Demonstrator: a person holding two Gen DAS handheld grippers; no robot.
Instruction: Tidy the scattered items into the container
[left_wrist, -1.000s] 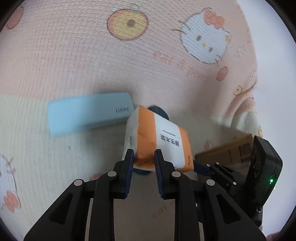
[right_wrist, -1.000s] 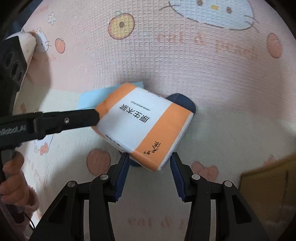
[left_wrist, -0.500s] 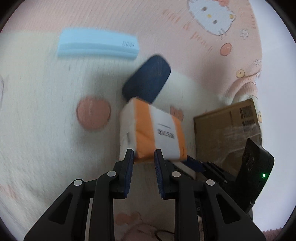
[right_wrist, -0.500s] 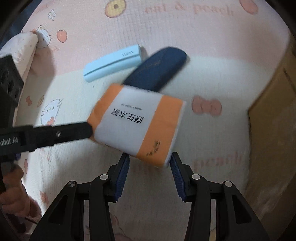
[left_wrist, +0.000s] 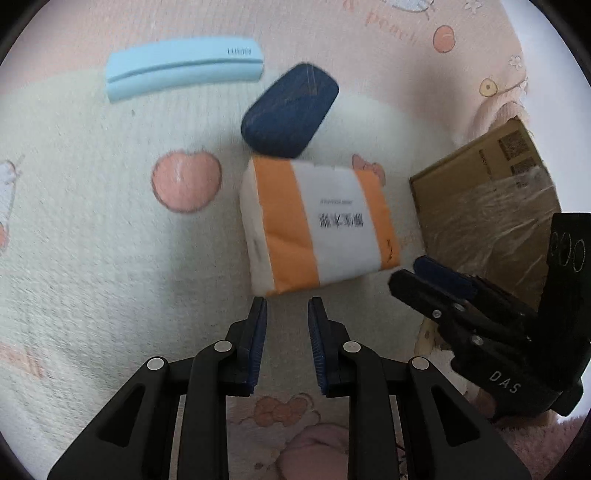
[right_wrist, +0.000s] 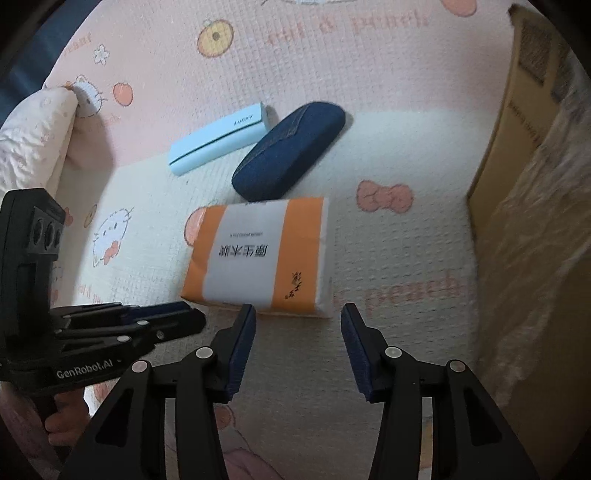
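Both your left gripper (left_wrist: 287, 304) and right gripper (right_wrist: 298, 312) have fingers apart, holding nothing; the tissue pack (right_wrist: 260, 254) lies just ahead. Straddle its near edge squarely before squeezing.

Both views look steeply down on a pink and cream cartoon-print blanket (left_wrist: 92, 229), each from just behind its own claw. The left wrist view faces forward over the left claw (left_wrist: 287, 314), with the right claw (left_wrist: 439, 284) entering from its right edge. The right wrist view looks over the right claw (right_wrist: 298, 321), with the left claw (right_wrist: 162, 317) at its left. Both share the orange-and-white tissue pack (left_wrist: 317, 225) (right_wrist: 258, 254), close ahead, the navy glasses case (left_wrist: 290, 110) (right_wrist: 290, 151), the light-blue case (left_wrist: 184, 64) (right_wrist: 218, 138) and the cardboard box (left_wrist: 484, 199) (right_wrist: 524, 122).
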